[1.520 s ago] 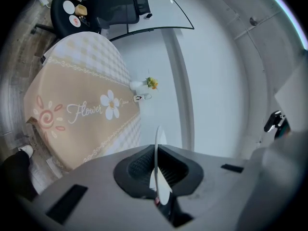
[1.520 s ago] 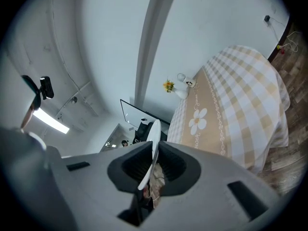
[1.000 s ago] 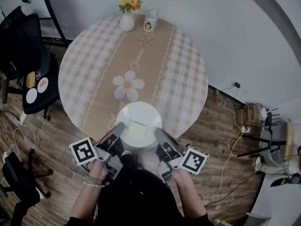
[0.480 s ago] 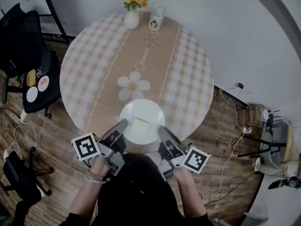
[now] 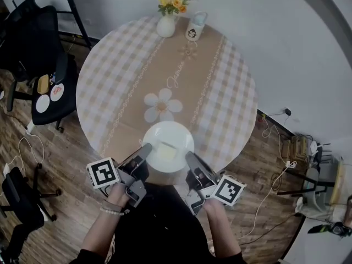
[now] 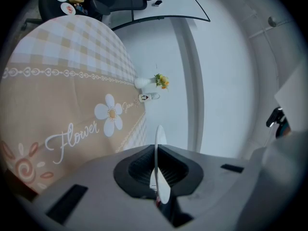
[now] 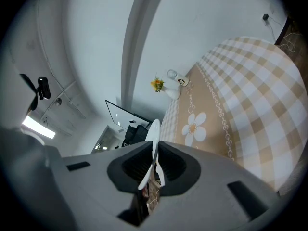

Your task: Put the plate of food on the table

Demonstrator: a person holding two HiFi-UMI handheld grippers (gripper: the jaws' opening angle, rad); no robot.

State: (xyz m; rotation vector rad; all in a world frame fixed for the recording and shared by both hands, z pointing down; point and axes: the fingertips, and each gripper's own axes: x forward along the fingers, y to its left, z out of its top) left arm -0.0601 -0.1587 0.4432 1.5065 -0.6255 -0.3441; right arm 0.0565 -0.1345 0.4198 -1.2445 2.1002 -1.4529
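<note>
- Plate point(image 5: 168, 154): white and round, carrying a pale slab of food point(image 5: 166, 152). It lies over the 6 o'clock edge of the table point(image 5: 220, 92), partly past the rim toward the person. The head view does not show whether it rests on the cloth.
- Left gripper point(image 5: 145, 147): clamped on the plate's rim at about 8 o'clock. In its own view the thin white edge is pinched between the ribbed pads point(image 6: 139, 167).
- Right gripper point(image 5: 189, 156): clamped likewise on the rim at about 4 o'clock.
- Grip: two opposed holds, both near level, probably keep the plate flat so the food does not slide.
- Vase point(image 5: 166, 25) and mug point(image 5: 193, 33): at the table's 12 o'clock, well apart from the plate, so the middle is free.
- Judgement: the plate likely needs carrying further in, toward the flower print point(image 5: 163, 104), before release.
</note>
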